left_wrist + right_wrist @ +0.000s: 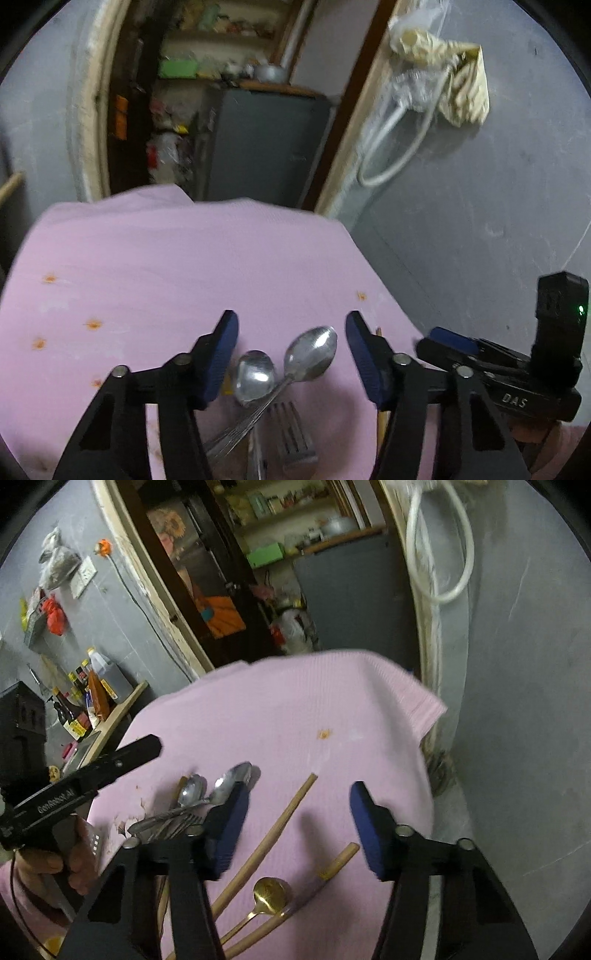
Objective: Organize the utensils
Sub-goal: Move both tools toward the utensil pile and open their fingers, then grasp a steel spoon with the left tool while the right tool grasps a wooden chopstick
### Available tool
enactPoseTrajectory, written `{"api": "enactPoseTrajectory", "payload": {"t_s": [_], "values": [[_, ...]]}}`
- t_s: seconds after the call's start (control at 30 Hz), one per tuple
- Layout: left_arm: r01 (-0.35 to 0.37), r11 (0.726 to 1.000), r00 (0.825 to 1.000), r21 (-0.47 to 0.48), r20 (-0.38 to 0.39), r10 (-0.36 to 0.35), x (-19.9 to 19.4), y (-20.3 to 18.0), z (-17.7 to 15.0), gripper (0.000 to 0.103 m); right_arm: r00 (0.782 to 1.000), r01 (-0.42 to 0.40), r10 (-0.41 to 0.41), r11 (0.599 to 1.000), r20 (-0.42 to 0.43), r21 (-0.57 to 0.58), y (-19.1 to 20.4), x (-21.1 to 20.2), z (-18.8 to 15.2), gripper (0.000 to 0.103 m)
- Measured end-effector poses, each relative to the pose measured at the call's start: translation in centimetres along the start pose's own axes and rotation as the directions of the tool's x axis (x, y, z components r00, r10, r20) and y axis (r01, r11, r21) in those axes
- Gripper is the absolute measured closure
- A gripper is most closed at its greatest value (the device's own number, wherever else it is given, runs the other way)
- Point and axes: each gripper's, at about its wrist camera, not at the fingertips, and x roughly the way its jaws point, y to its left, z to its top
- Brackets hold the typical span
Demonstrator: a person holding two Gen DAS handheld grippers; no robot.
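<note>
Steel spoons (288,365) between wide-open left gripper (291,328)

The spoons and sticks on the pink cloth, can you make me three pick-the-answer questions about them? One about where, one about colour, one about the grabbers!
1. Where does the gold spoon lie?
A. between two wooden sticks
B. on the silver spoons
C. on the floor

2. What colour is the cloth?
A. green
B. pink
C. white

3. How are both grippers?
A. open, empty
B. shut on a fork
C. holding spoons

Answers: 1 A, wooden sticks flank it; 2 B, pink throughout; 3 A, left gripper and right gripper show wide gaps, nothing between the pads.
</note>
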Motion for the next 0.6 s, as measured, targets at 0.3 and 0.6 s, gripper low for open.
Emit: {"api": "enactPoseTrajectory", "payload": {"t_s": [0.3, 0.6], "values": [[0.059, 0.993, 0.980, 0.106, -0.197, -0.037, 5.0, -0.4, -0.2, 0.064, 0.994, -0.037, 0.039, 0.999, -0.101, 0.020, 0.8, 3.5, -2.2, 0.069], [0.089, 0.985, 0.959, 0.146, -0.279, -0.045, 6.1, -0.7, -0.6, 0.078, 0.983, -0.056, 0.062, 0.998, -0.171, 0.042, 1.3, 3.8, -2.7, 0.079]]}}
